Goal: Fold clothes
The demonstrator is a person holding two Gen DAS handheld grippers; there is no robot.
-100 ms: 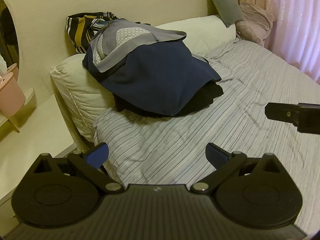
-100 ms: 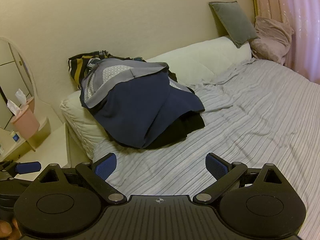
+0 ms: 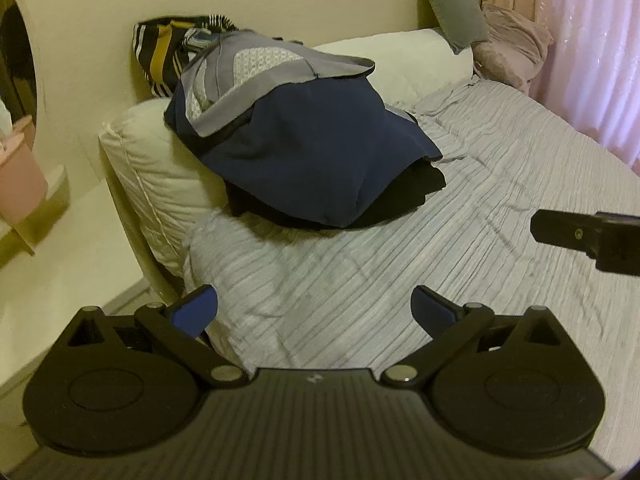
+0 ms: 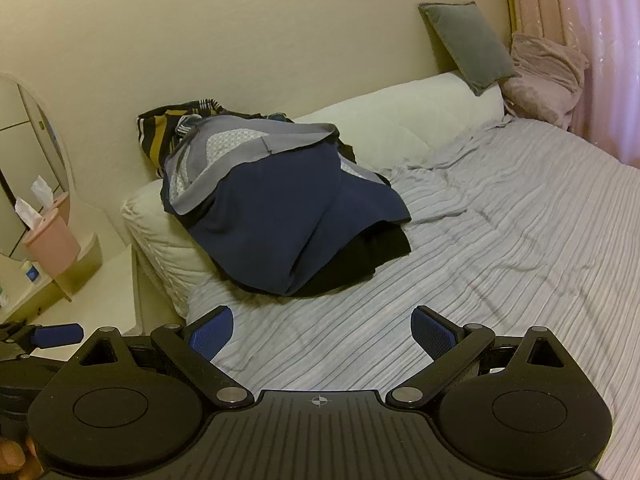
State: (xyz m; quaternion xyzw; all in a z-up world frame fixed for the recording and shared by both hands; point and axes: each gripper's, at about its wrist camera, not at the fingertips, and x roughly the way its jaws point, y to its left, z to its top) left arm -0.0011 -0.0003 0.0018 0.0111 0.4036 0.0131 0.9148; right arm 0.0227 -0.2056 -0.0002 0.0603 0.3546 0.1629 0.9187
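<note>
1. Spreading across both views: the bed (image 3: 460, 208), covered by a grey striped sheet, wrinkled, with nothing held on it.
2. White pillow (image 4: 400, 120), a long bolster lying along the head of the bed against the cream wall.
3. Clothes pile (image 3: 304, 148), heaped on the near end of the white pillow and spilling onto the sheet: a navy garment with grey lining on top, a black garment (image 4: 360, 256) under its lower edge, a striped black, white and mustard garment (image 3: 168, 48) behind, against the wall.
4. Pink curtain (image 3: 592, 52), at the far side of the bed.
5. Pink bundle of fabric (image 4: 544, 76), at the far corner of the bed beside the curtain.
6. Grey cushion (image 4: 468, 40), leaning upright on the wall above the pillow's far end.
7. Left tool (image 3: 314, 308), blue-padded fingers spread wide, gripping nothing, above the sheet and well short of the clothes pile.
8. Right tool (image 4: 322, 328), fingers likewise spread wide and empty, above the sheet near the foot of the pile.
9. Pink tissue holder (image 4: 52, 240), on the side shelf by an oval mirror.
</note>
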